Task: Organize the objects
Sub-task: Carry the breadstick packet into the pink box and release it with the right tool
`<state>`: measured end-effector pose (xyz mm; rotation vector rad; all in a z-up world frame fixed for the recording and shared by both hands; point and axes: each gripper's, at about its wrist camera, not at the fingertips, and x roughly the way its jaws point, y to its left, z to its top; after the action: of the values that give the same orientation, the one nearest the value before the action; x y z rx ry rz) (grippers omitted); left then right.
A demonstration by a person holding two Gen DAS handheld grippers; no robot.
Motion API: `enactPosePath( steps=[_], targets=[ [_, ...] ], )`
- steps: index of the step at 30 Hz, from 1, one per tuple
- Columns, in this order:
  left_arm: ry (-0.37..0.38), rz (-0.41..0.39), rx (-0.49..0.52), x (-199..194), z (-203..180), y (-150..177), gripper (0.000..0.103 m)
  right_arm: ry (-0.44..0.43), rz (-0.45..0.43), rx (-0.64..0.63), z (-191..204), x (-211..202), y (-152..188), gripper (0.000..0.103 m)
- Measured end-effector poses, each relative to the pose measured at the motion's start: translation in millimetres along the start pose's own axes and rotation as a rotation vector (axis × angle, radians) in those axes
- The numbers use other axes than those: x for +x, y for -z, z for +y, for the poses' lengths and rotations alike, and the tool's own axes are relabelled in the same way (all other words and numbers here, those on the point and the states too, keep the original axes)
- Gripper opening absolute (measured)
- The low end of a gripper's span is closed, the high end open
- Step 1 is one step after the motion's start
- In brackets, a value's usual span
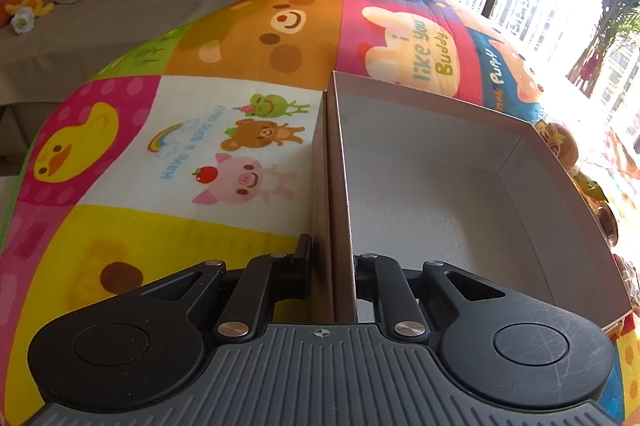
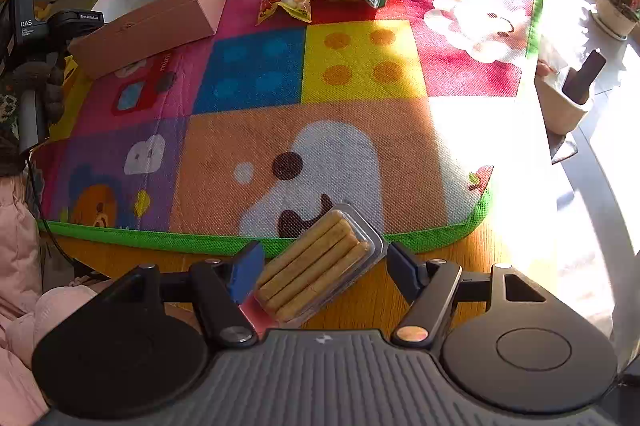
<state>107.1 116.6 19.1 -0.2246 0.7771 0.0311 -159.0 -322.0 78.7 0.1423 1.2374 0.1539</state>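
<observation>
Two grippers busy: left gripper (image 1: pixel 333 268) fingers pinching box (image 1: pixel 440 193) wall, right gripper (image 2: pixel 325 268) fingers spread around biscuit pack (image 2: pixel 316 262). I'd centre pack first, squeeze gently.

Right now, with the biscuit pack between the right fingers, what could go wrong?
The right gripper is open around the clear pack of biscuit sticks, which lies skewed, so closing may pinch a corner and twist it. The left gripper clamps one thin wall of the empty cardboard box; pulling could bend or tip it.
</observation>
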Motion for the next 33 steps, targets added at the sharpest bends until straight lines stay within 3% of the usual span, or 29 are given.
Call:
enactPosePath(
  steps=[3, 7, 12, 18, 19, 23, 27, 33],
  targets=[
    [0.001, 0.002, 0.003, 0.0, 0.0, -0.3, 0.014, -0.036, 0.001, -0.014, 9.3, 7.4, 3.9, 0.052],
    [0.000, 0.002, 0.006, 0.3, 0.5, -0.5, 0.014, 0.007, -0.104, -0.122, 30.1, 2.8, -8.7, 0.031],
    [0.005, 0.006, 0.009, 0.5, 0.5, -0.3, 0.014, 0.044, -0.181, -0.202, 47.2, 11.8, -38.9, 0.031],
    [-0.001, 0.011, 0.027, -0.1, 0.4, -0.5, 0.014, 0.107, -0.185, -0.324, 64.6, 36.6, -41.2, 0.038],
    [-0.001, 0.012, 0.030, -0.2, 0.6, -0.7, 0.014, 0.108, -0.185, -0.337, 66.1, 36.8, -41.6, 0.035],
    [-0.007, 0.013, 0.038, -0.4, -1.0, -0.6, 0.014, 0.034, -0.181, -0.327, 68.5, 27.8, -48.6, 0.032],
    [-0.010, 0.014, 0.049, -0.1, -2.3, -0.9, 0.013, -0.061, -0.240, -0.302, 76.4, 1.0, -70.5, 0.032],
    [-0.012, 0.018, 0.086, 0.2, -5.0, -1.9, 0.013, -0.197, -0.386, -0.297, 109.4, -37.9, -139.5, 0.032]
  ],
)
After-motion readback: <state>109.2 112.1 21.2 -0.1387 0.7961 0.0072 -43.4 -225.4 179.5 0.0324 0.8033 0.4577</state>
